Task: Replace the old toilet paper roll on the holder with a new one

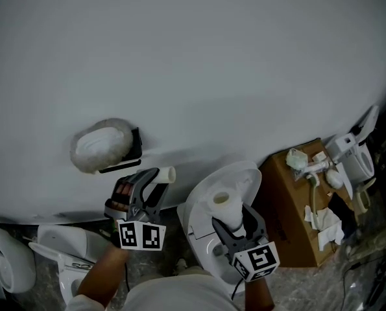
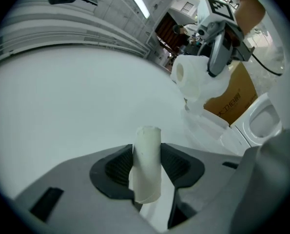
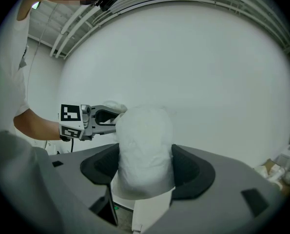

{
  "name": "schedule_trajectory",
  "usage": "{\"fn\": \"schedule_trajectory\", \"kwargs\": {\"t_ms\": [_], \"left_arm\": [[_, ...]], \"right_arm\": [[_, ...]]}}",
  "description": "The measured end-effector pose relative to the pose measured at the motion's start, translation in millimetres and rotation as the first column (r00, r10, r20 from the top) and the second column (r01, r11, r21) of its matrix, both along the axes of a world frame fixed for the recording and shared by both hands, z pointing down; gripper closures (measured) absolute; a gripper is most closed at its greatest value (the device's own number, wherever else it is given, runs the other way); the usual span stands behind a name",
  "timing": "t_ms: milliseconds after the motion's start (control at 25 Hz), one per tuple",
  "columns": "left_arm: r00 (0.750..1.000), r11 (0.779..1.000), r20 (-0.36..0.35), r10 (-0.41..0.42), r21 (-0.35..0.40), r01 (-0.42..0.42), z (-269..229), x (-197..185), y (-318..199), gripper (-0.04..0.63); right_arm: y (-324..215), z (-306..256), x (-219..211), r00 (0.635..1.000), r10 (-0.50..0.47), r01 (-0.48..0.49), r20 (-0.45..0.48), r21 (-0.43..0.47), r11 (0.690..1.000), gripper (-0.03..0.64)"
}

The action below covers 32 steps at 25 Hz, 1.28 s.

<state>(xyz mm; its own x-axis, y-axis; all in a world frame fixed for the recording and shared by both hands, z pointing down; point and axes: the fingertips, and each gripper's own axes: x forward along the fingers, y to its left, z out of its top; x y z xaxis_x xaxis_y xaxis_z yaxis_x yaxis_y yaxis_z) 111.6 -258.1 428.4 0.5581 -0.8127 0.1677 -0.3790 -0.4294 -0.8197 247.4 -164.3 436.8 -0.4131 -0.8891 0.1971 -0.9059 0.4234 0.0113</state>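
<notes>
My left gripper is shut on an empty cardboard tube, held just right of and below the white domed paper holder on the wall. In the left gripper view the tube stands upright, pinched between the pads of that gripper. My right gripper is shut on a full white toilet paper roll above the toilet. The roll fills the jaws of that gripper in the right gripper view. From the left gripper view, the roll is off to the right.
A white toilet stands below the right gripper. A cardboard box with white fittings and scraps on top sits to its right. More white sanitary ware lies at the lower left. The white wall fills the upper part.
</notes>
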Motion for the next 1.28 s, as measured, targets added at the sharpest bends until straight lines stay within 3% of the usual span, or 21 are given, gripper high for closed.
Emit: {"fn": "schedule_trajectory", "kwargs": {"t_ms": [200, 320, 400, 560, 680, 760, 840, 1000, 1280], "left_arm": [[0.988, 0.996, -0.129, -0.086, -0.043, 0.081, -9.1, -53.0, 23.7, 0.410], [0.962, 0.985, -0.218, -0.165, -0.089, 0.149, -11.5, -95.3, 37.7, 0.410], [0.925, 0.970, -0.297, -0.236, -0.132, 0.205, -12.2, -129.7, 47.0, 0.410], [0.819, 0.928, -0.437, -0.372, -0.177, 0.327, -25.7, -205.0, 76.8, 0.411], [0.736, 0.880, -0.484, -0.474, -0.274, 0.387, -15.8, -248.8, 100.8, 0.411], [0.708, 0.854, -0.478, -0.519, -0.318, 0.411, -5.2, -268.2, 114.1, 0.411], [0.690, 0.845, -0.489, -0.534, -0.328, 0.422, -2.8, -282.7, 125.2, 0.411], [0.600, 0.839, -0.587, -0.544, -0.360, 0.409, -14.4, -308.2, 140.0, 0.411], [0.571, 0.832, -0.609, -0.551, -0.354, 0.427, -19.4, -331.6, 153.0, 0.411]], "right_arm": [[-1.3, -3.7, -26.0, 0.999, -0.038, 0.038, -0.017, 0.004, 0.999, 0.301], [-3.0, -1.9, -42.0, 0.998, -0.057, 0.057, -0.031, -0.004, 0.998, 0.301], [-4.4, -2.7, -54.2, 0.996, -0.073, 0.073, -0.048, -0.001, 0.997, 0.301], [-2.7, -5.5, -79.0, 0.992, -0.100, 0.101, -0.077, -0.001, 0.995, 0.301], [-1.2, -6.7, -94.3, 0.988, -0.115, 0.115, -0.098, -0.005, 0.993, 0.301], [-0.9, -7.0, -102.7, 0.987, -0.120, 0.119, -0.109, -0.009, 0.993, 0.301], [-2.2, -7.3, -111.2, 0.986, -0.124, 0.123, -0.109, -0.014, 0.992, 0.301], [-7.1, -6.6, -124.8, 0.983, -0.122, 0.121, -0.135, -0.014, 0.993, 0.301], [-25.6, 3.6, -134.0, 0.966, -0.122, 0.120, -0.227, -0.025, 0.993, 0.301]]}}
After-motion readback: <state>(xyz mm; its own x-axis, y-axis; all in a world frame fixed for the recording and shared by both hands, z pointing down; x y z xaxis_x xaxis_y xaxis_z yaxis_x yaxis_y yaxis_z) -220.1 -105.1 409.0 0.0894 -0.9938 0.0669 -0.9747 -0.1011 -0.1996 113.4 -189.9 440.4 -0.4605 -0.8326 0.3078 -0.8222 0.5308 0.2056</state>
